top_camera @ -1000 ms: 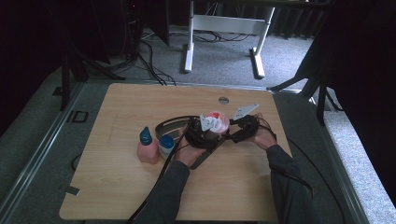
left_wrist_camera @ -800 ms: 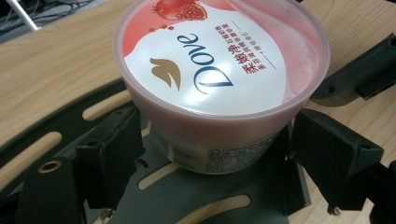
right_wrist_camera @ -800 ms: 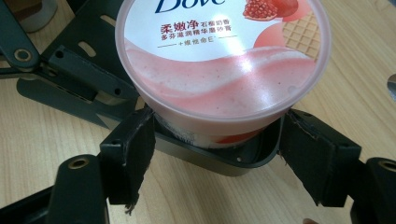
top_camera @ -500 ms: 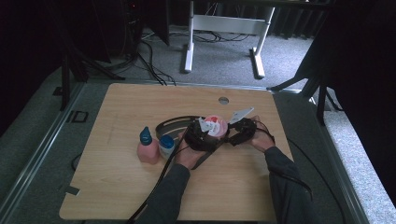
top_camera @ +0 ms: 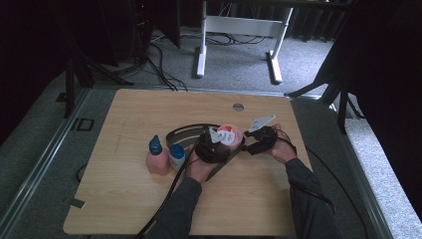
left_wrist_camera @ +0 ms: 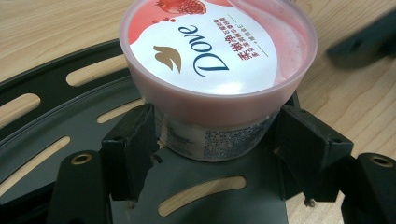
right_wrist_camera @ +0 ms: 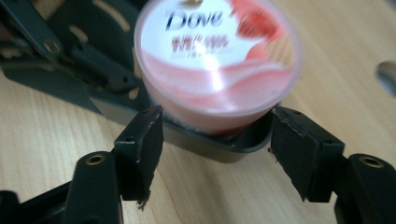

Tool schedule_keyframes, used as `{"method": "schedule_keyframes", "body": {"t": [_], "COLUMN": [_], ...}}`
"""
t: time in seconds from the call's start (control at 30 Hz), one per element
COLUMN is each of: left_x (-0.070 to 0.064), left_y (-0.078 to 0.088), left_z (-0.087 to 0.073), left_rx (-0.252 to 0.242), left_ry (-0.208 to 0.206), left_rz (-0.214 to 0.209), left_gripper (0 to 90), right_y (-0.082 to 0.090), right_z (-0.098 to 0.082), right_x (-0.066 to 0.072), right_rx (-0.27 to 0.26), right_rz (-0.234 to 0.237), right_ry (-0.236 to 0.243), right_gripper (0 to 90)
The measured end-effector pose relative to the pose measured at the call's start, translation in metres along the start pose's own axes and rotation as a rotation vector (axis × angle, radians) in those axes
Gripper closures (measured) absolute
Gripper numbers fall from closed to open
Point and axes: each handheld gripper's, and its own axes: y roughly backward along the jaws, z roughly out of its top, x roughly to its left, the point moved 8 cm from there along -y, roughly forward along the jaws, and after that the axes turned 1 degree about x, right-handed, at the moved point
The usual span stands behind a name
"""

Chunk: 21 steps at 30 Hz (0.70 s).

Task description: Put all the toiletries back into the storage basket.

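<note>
On the light wooden tabletop (top_camera: 129, 199), near its middle, a round pink plastic Dove jar with a pink lid (top_camera: 230, 134) stands upright on a curved black slotted metal plate (top_camera: 180, 135). Left gripper (left_wrist_camera: 212, 140) has its two black jaws either side of the jar's lower body, under the lid rim; jaws have just been closing, the left pad touches the jar wall and the right sits right against it, so it reads as a grip on the jar. Right gripper (right_wrist_camera: 217, 149) comes at the jar from the other side, jaws have just been closing too, but both pads stand apart from the jar, which sits beyond them with wood showing in the gap, nothing held. High view: left gripper (top_camera: 215, 145) and right gripper (top_camera: 260, 139) flank the jar, person's hands behind them, dark sleeves coming up from the bottom edge. Pink bottle with a blue pointed cap (top_camera: 157, 158) and small white-blue jar (top_camera: 176, 155) stand just beside each other left of the plate, well clear of the grippers. Round hole (top_camera: 238, 107) in the table beyond the jar.
</note>
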Motion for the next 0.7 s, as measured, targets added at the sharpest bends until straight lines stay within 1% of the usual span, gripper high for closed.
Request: {"method": "schedule_keyframes", "body": {"t": [0.03, 0.1, 0.13, 0.17, 0.2, 0.23, 0.27, 0.3, 0.33, 0.37, 0.4, 0.43, 0.47, 0.5, 0.53, 0.57, 0.6, 0.63, 0.67, 0.7], "left_x": [0.000, 0.000, 0.001, 0.001, 0.001, 0.001, 0.001, 0.001, 0.000, 0.000, 0.000, 0.000, 0.000, 0.000, 0.000, 0.000, 0.000, 0.000, 0.000, 0.000], "left_y": [0.000, 0.000, 0.000, 0.000, 0.000, 0.000, 0.000, 0.000, 0.000, 0.000, 0.000, 0.000, 0.001, 0.001, 0.001, 0.001, 0.001, 0.001, 0.001, 0.001], "left_z": [0.000, 0.000, 0.000, 0.000, 0.000, 0.000, 0.000, 0.000, 0.000, -0.001, -0.001, -0.001, -0.001, -0.001, -0.001, -0.001, -0.001, -0.001, -0.001, -0.001], "left_rx": [-0.001, -0.001, -0.002, -0.002, -0.003, -0.004, -0.004, -0.004, -0.006, -0.007, -0.008, -0.009, -0.012, -0.012, -0.013, -0.014, -0.014, -0.015, -0.016, -0.016], "left_ry": [0.000, -0.005, -0.008, -0.008, -0.008, -0.009, -0.009, -0.009, -0.008, -0.006, -0.006, -0.006, -0.004, -0.004, -0.005, -0.003, -0.003, -0.003, -0.003, -0.004], "left_rz": [0.000, 0.002, 0.002, 0.002, 0.002, 0.001, 0.001, 0.001, 0.001, 0.001, 0.001, 0.001, 0.001, 0.001, 0.001, 0.002, 0.002, 0.002, 0.002, 0.001], "left_gripper": [30.4, 31.0, 31.5, 31.6, 31.6, 32.3, 32.7, 32.9, 32.9, 33.1, 33.1, 33.2, 33.5, 33.6, 33.6, 33.8, 33.8, 33.8, 33.8, 33.8], "right_y": [0.002, 0.005, 0.004, 0.004, 0.004, 0.002, 0.002, -0.001, -0.001, -0.004, -0.004, -0.005, -0.007, -0.007, -0.008, -0.010, -0.011, -0.011, -0.012, -0.012], "right_z": [0.000, -0.001, -0.007, -0.007, -0.009, -0.016, -0.016, -0.023, -0.023, -0.029, -0.029, -0.031, -0.033, -0.033, -0.034, -0.035, -0.036, -0.036, -0.038, -0.038], "right_x": [-0.001, -0.002, -0.005, -0.005, -0.006, -0.009, -0.009, -0.010, -0.010, -0.012, -0.012, -0.013, -0.014, -0.014, -0.015, -0.016, -0.017, -0.017, -0.021, -0.021], "right_rx": [0.002, 0.001, -0.008, -0.008, -0.010, -0.008, -0.008, -0.005, -0.005, 0.002, 0.002, 0.005, 0.009, 0.009, 0.013, 0.022, 0.029, 0.029, 0.041, 0.041], "right_rz": [-0.002, -0.001, 0.002, 0.002, 0.004, 0.004, 0.004, 0.002, 0.002, 0.002, 0.002, 0.001, -0.004, -0.004, -0.010, -0.019, -0.030, -0.030, -0.055, -0.055], "right_ry": [0.004, -0.004, -0.030, -0.030, -0.043, -0.068, -0.068, -0.090, -0.090, -0.114, -0.114, -0.124, -0.139, -0.139, -0.146, -0.155, -0.164, -0.164, -0.186, -0.186], "right_gripper": [36.9, 41.1, 46.6, 46.6, 48.6, 54.0, 54.0, 58.8, 58.8, 63.8, 63.8, 65.6, 70.9, 70.9, 73.1, 79.6, 81.9, 81.9, 86.9, 86.9]}}
